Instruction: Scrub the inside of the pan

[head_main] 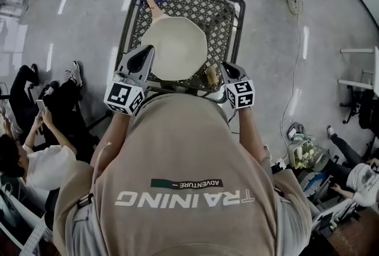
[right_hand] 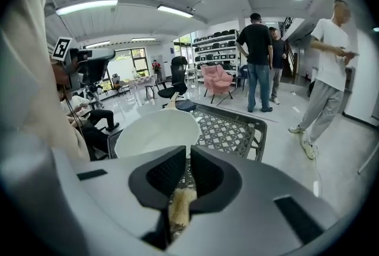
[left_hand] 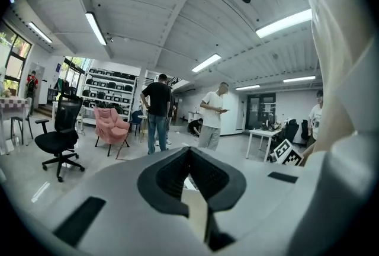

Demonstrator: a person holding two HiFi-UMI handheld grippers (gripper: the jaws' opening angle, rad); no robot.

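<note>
While the right gripper (right_hand: 188, 154) is clenched on a soft tan scrub pad (right_hand: 180, 204), the left gripper (left_hand: 189, 151) pinches the cream pan (head_main: 174, 47) by its near rim (stiff, probably slick, could skate on the mesh table (head_main: 224, 12)); the wooden handle (head_main: 153, 5) looks steadier.

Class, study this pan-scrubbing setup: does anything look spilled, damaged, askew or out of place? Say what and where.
Nothing stands out. The white pan sits flat on the mesh table, empty and unspilled, its wooden handle toward the far-left corner. The right gripper is shut on a tan scrub pad beside the pan's rim.
</note>
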